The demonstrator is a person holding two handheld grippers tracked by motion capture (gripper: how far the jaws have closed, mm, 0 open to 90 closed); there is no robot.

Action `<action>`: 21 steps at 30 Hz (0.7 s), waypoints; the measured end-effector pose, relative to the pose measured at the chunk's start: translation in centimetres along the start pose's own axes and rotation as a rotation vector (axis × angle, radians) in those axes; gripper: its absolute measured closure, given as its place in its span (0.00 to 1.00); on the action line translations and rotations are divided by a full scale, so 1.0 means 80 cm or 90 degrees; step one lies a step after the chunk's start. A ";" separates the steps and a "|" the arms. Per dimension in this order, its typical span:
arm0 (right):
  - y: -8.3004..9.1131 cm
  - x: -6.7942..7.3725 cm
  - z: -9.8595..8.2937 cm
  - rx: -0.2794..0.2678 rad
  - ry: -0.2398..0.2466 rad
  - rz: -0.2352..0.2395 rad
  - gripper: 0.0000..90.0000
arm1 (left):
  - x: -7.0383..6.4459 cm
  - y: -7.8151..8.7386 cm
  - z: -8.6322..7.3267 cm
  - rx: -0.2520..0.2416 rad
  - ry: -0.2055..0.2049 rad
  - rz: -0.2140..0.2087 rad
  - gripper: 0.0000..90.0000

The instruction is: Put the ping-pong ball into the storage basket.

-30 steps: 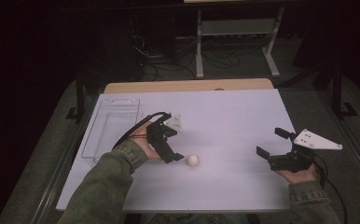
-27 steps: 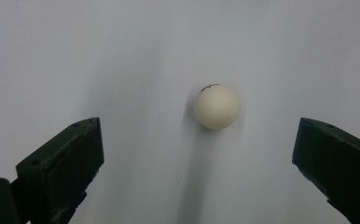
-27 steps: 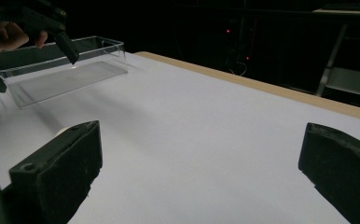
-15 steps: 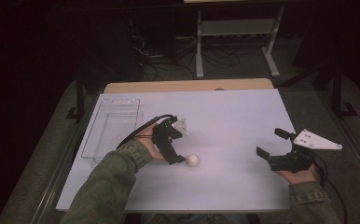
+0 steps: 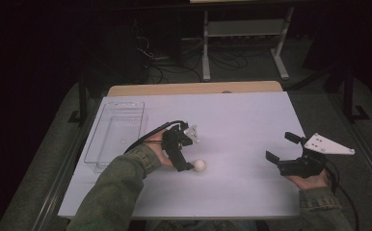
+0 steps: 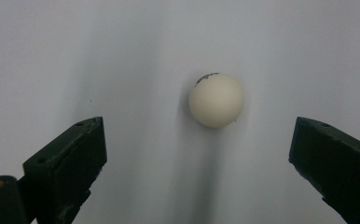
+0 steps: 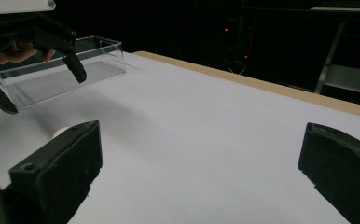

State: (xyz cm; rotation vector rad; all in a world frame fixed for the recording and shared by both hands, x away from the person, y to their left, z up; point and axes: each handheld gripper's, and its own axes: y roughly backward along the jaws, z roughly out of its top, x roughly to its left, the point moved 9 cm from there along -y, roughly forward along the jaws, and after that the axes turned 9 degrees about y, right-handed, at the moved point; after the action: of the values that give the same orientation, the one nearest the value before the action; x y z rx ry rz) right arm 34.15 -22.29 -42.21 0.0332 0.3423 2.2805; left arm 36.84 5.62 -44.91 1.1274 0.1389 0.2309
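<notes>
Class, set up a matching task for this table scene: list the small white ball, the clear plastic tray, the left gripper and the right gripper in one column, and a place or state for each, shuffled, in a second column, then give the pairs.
Things
1. small white ball
2. clear plastic tray
3. left gripper
4. right gripper

Places or states
A. held open near the table's right edge, nothing between its jaws
B. stands empty at the table's left side
C. lies on the white table top, untouched
D. open, jaws aimed down at the ball

Pairs: 1-C, 2-B, 3-D, 4-A
</notes>
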 end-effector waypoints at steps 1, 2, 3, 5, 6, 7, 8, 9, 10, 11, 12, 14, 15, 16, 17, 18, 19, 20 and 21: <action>0.000 0.000 0.000 0.000 0.001 0.000 0.00 | -0.001 -0.001 0.001 0.003 -0.005 0.000 0.05; 0.000 0.000 0.000 0.002 0.002 0.000 0.00 | -0.002 -0.003 0.003 0.006 -0.008 0.001 0.05; -0.001 0.000 -0.001 0.002 0.003 0.001 0.00 | -0.003 -0.006 0.005 0.009 -0.012 -0.002 0.05; -0.001 0.000 -0.001 0.002 0.003 0.002 0.00 | -0.004 -0.008 0.006 0.009 -0.013 -0.003 0.05; -0.001 0.000 -0.001 0.002 0.003 0.002 0.00 | -0.004 -0.010 0.007 0.012 -0.014 -0.005 0.05; -0.001 0.000 -0.001 0.004 0.005 0.002 0.00 | -0.005 -0.014 0.008 0.017 -0.018 -0.007 0.05; -0.001 0.001 -0.001 0.004 0.004 0.002 0.00 | -0.006 -0.015 0.009 0.019 -0.018 -0.009 0.05; -0.001 0.001 -0.001 0.005 0.005 0.003 0.00 | -0.007 -0.017 0.010 0.020 -0.018 -0.011 0.05; -0.002 0.002 -0.001 0.007 0.007 0.003 0.00 | -0.007 -0.019 0.010 0.024 -0.021 -0.014 0.05; -0.002 0.002 -0.001 0.007 0.007 0.003 0.00 | -0.007 -0.019 0.010 0.024 -0.021 -0.014 0.06; -0.002 0.002 -0.002 0.008 0.008 0.004 0.00 | -0.008 -0.021 0.010 0.028 -0.024 -0.015 0.06; -0.002 0.003 -0.002 0.010 0.010 0.005 0.00 | -0.009 -0.024 0.010 0.034 -0.025 -0.021 0.08; -0.002 0.003 -0.002 0.011 0.010 0.005 0.00 | -0.009 -0.025 0.009 0.037 -0.026 -0.022 0.09; -0.003 0.003 -0.003 0.012 0.010 0.005 0.00 | -0.009 -0.026 0.009 0.038 -0.026 -0.022 0.10; -0.003 0.003 -0.003 0.014 0.009 0.005 0.00 | -0.008 -0.026 0.009 0.040 -0.028 -0.023 0.10; -0.003 0.003 -0.004 0.016 0.012 0.005 0.00 | -0.008 -0.027 0.008 0.039 -0.028 -0.026 0.12; -0.003 0.004 -0.004 0.017 0.013 0.005 0.00 | -0.008 -0.027 0.009 0.037 -0.029 -0.027 0.13; -0.003 0.004 -0.004 0.017 0.014 0.005 0.00 | -0.008 -0.028 0.009 0.036 -0.030 -0.027 0.13; -0.003 0.004 -0.004 0.018 0.015 0.005 0.00 | -0.008 -0.028 0.009 0.036 -0.030 -0.029 0.14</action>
State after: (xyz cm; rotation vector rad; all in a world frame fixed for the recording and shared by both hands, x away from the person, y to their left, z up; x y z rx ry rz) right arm 34.08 -21.93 -42.59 0.0233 0.3877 2.2852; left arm 36.65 3.92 -46.66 1.1831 0.1301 0.1609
